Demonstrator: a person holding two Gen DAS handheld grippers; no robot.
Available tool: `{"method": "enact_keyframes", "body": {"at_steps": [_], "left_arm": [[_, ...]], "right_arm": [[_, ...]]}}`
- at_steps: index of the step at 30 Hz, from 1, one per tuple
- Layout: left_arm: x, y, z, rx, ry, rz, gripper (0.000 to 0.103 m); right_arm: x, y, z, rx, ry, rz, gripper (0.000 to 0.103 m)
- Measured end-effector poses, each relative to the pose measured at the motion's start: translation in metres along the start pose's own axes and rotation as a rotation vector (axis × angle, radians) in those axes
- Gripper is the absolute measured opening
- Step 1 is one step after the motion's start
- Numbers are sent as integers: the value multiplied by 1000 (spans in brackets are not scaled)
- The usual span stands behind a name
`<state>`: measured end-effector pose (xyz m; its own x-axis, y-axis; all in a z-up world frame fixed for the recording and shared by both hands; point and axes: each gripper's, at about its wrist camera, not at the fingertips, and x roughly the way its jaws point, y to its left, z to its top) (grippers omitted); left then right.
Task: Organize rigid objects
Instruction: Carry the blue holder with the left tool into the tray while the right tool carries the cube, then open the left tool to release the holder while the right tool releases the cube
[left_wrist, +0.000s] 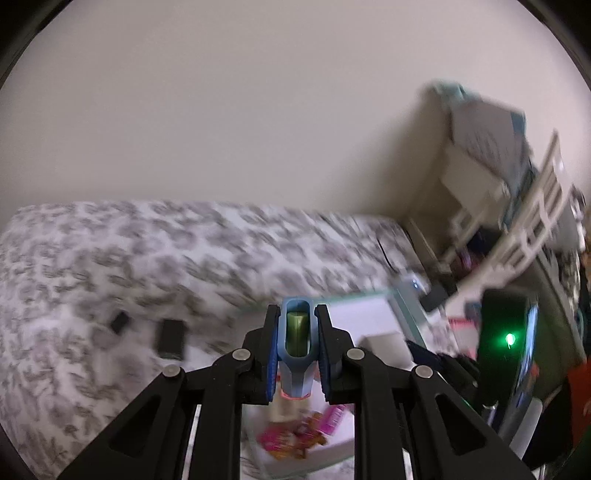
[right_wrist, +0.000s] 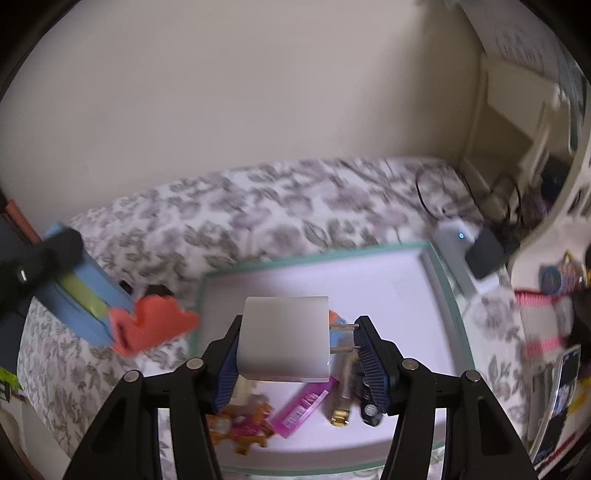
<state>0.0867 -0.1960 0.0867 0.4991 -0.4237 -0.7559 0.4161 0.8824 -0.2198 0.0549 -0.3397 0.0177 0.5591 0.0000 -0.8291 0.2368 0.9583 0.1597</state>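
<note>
Left gripper (left_wrist: 295, 345) clamped narrow on a blue toy gun (left_wrist: 295, 339), held above the bed (left_wrist: 147, 251). Right gripper (right_wrist: 295, 350), jaws about half spread, pinching a white plug adapter (right_wrist: 283, 339) by body and prongs, over the white tray (right_wrist: 388, 280).

soft, even indoor light; heavy motion blur throughout, fisheye bending and dark vignette at edges.

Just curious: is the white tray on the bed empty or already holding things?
Holding things: the tray has a pink packet and small bottle lying inside.
</note>
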Motion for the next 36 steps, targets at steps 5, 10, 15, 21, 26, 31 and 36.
{"method": "enact_keyframes", "body": {"at_steps": [5,10,15,21,26,31,36], "left_arm": [[49,-21,-19,21,133,-28,19],[75,-19,-33,-12,205,-42,19],[88,-14,-39,-27,240,-24,19],[101,-7,-45,-71,283,-39,19],[105,0,-45,-115,304,-57,19],[103,3,-44,-115,308,-34,25],[101,6,-43,-110,310,11,29]], "right_arm": [[22,-18,-9,28,63,-22,61],[40,-28,-16,34,110,-37,61],[47,-26,-18,-12,116,-88,62],[51,-21,-19,-80,125,-152,62],[52,-21,-19,-79,128,-155,62],[52,-20,-18,-79,129,-149,62],[51,-18,-18,-83,130,-146,62]]}}
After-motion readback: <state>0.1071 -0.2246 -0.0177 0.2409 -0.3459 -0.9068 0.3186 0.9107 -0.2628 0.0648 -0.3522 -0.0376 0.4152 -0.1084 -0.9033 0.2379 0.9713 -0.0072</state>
